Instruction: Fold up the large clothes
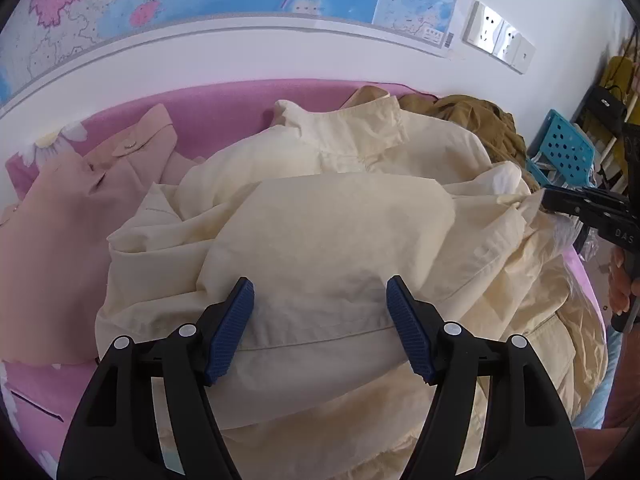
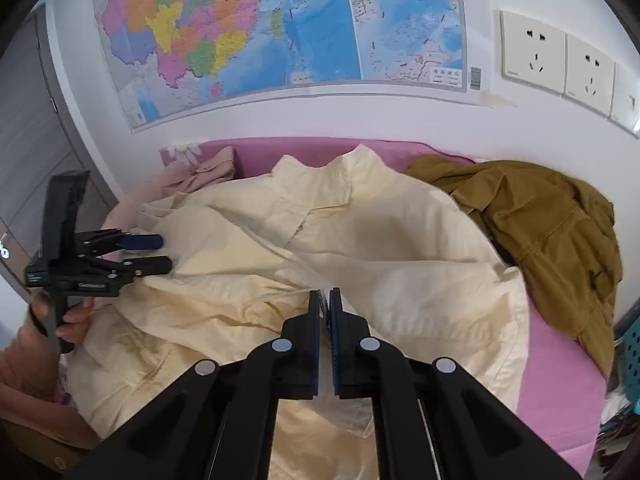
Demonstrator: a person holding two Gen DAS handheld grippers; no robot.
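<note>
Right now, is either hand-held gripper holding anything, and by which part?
Right hand-held gripper looks shut on a side-edge fold of the cream jacket; left hand-held gripper is open, holding nothing.

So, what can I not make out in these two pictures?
- Hem of the shirt: left wrist view, behind the left gripper and cut by the bottom edge.
- Whether the right gripper pinches cloth: right wrist view, its own pads hide it.
- Most of the jacket: left wrist view, behind the shirt.
- Text on the map: both views, too small.
</note>
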